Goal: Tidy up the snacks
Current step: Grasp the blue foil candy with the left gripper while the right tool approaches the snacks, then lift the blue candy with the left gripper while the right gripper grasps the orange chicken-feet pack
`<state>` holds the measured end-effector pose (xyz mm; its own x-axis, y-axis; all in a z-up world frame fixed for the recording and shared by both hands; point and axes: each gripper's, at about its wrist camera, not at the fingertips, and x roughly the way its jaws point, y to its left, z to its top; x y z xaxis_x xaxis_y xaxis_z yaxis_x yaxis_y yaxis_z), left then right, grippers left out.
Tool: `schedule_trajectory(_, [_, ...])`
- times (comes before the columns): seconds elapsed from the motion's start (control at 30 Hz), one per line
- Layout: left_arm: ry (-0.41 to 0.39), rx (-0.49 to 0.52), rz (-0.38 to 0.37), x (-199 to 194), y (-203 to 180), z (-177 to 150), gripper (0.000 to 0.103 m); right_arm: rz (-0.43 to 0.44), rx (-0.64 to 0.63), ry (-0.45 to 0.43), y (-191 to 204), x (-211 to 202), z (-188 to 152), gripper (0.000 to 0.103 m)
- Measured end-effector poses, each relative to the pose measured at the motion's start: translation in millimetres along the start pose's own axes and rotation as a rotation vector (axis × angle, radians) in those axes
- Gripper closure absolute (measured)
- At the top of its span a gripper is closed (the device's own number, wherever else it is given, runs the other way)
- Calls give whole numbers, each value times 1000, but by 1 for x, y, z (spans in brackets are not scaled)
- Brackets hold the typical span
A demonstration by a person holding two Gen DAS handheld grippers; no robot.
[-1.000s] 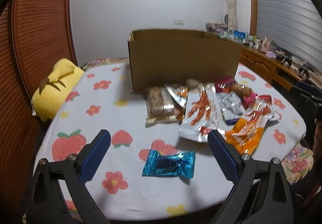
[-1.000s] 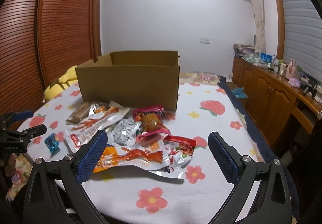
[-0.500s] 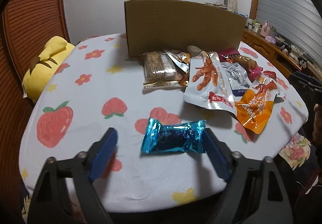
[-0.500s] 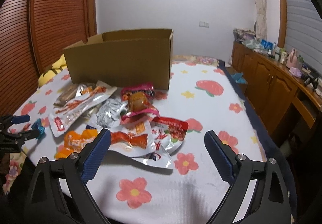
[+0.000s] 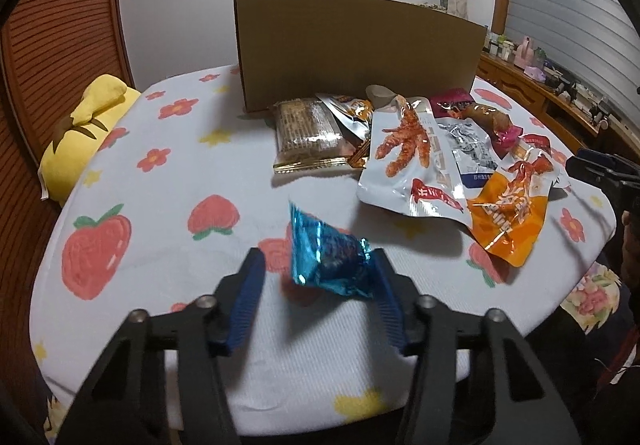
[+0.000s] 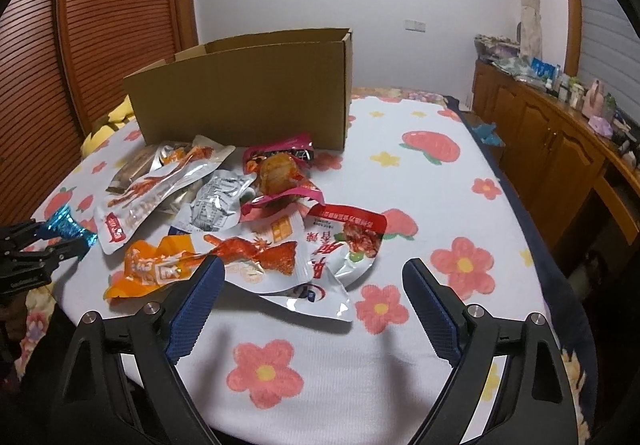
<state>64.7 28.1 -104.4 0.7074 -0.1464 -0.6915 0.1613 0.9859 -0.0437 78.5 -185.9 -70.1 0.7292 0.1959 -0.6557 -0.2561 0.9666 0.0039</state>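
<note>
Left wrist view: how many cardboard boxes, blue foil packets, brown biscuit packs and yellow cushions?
cardboard box: 1
blue foil packet: 1
brown biscuit pack: 1
yellow cushion: 1
Total: 4

Dim indoor light from overhead, soft shadows under the gripper fingers. Both views show strong fisheye bending with dark corners. The blue candy wrapper point(image 5: 330, 259) is motion-blurred; glare spots mark the foil snack packets point(image 6: 218, 201).

Chinese print on the snack packets point(image 6: 344, 241) is not legible.
</note>
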Motion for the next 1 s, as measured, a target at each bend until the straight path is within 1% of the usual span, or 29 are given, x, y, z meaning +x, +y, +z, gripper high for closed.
schedule_trajectory(0.03, [-3,1,1,0,0,0,66,7,1,4,1,1,0,11])
schedule_trajectory(0.07, [-7,1,2,0,0,0,70,16,-1,6,2,1,0,11])
schedule_trajectory(0.1, [-12,-1,-3,0,1,0,71,23,-4,6,4,1,0,11])
schedule_trajectory(0.17, [-18,4,-4,1,0,0,80,27,-12,8,6,3,1,11])
schedule_trajectory(0.27, [-19,2,-9,1,1,1,83,28,-1,17,2,6,2,12])
schedule_trajectory(0.3, [-20,-1,-12,1,3,1,84,31,-3,18,2,6,3,14])
schedule_trajectory(0.53, [-25,-26,-33,1,9,2,84,72,-29,27,15,8,4,15])
schedule_trajectory(0.73, [-24,-24,-30,2,10,2,84,118,-10,51,24,18,7,15])
schedule_trajectory(1.0, [-28,-15,-25,3,12,2,84,78,-22,82,37,38,6,15])
